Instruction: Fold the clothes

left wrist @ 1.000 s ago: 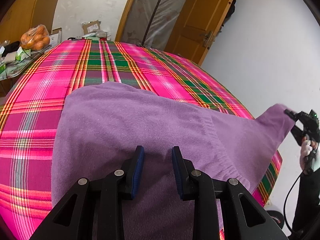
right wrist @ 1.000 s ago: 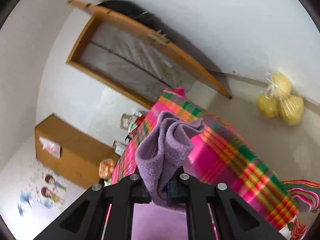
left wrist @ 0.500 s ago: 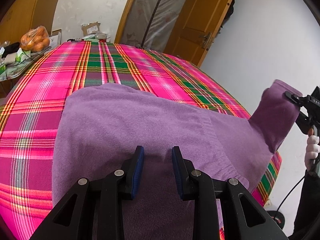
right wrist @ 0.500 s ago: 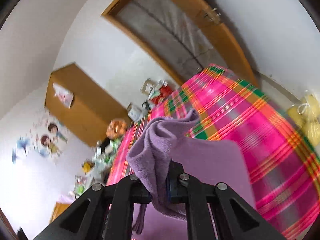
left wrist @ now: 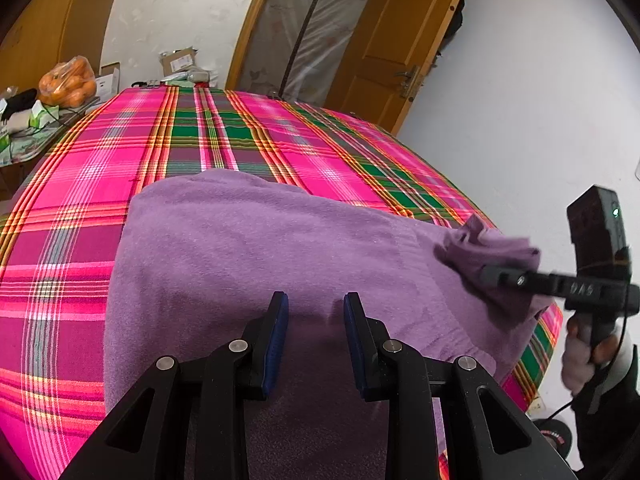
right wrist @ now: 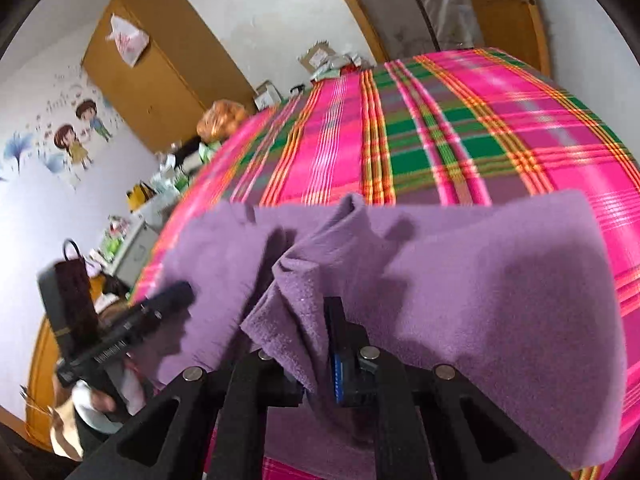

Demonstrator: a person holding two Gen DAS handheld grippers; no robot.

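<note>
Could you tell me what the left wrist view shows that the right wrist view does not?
Only the left wrist view shows the left gripper with blue pads apart over the purple fleece garment.

Only the right wrist view shows the cartoon wall stickers.

Both show the pink plaid bedspread, the bag of oranges, and the right gripper, jaws opening with bunched fleece between them.

Both wrist views close, angled down; share purple garment, plaid bedspread.

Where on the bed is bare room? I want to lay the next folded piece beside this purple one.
The plaid bedspread lies bare between the purple garment and the far edge by the door, and in a strip along its left side. The near part is crowded: the garment covers it, the left gripper over it, the right gripper, jaws opening, with a bunched corner between them.
</note>
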